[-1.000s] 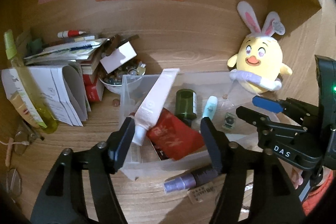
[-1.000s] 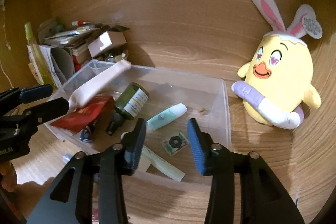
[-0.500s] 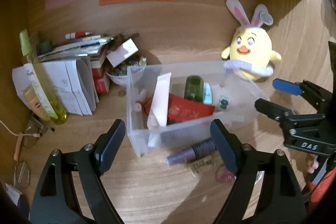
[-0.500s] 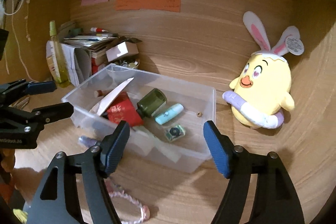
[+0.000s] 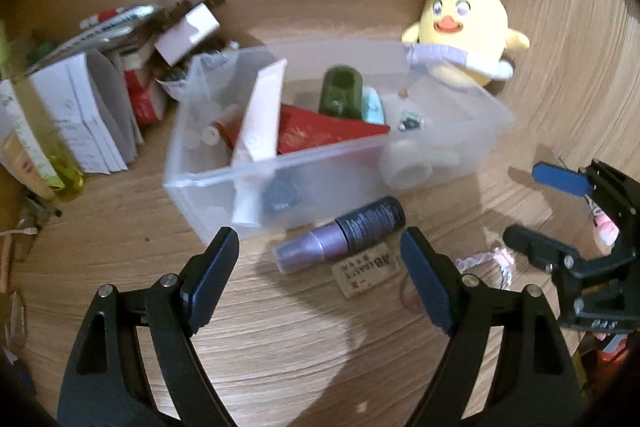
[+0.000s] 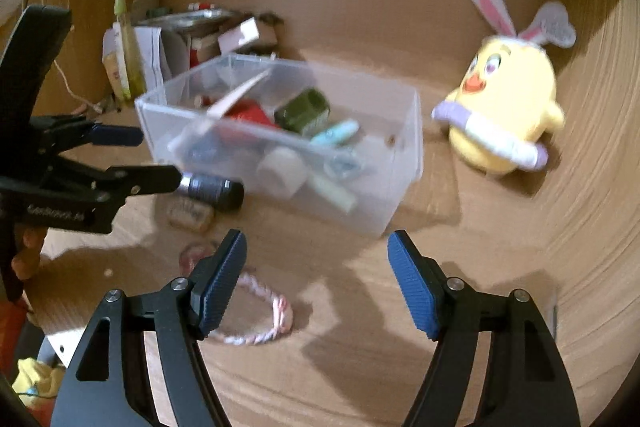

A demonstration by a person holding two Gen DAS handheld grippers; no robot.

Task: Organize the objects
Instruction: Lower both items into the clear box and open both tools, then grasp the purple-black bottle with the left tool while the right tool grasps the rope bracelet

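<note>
Both grippers have been drawn back from the clear bin [image 5: 280,163] since the earlier frames, so that bare wood is now seen between the fingers and the bin's near wall. The left gripper [image 5: 320,267] is held wide open and empty, with the purple bottle [image 5: 340,237] lying between its tips, just in front of the bin and touching a small tag [image 5: 366,269]. The right gripper [image 6: 316,279] is likewise spread wide and empty. A pink cord [image 6: 260,319] lies near its left finger, apart from the bin. A chick toy [image 6: 504,115] is set beside the bin's far right corner.
</note>
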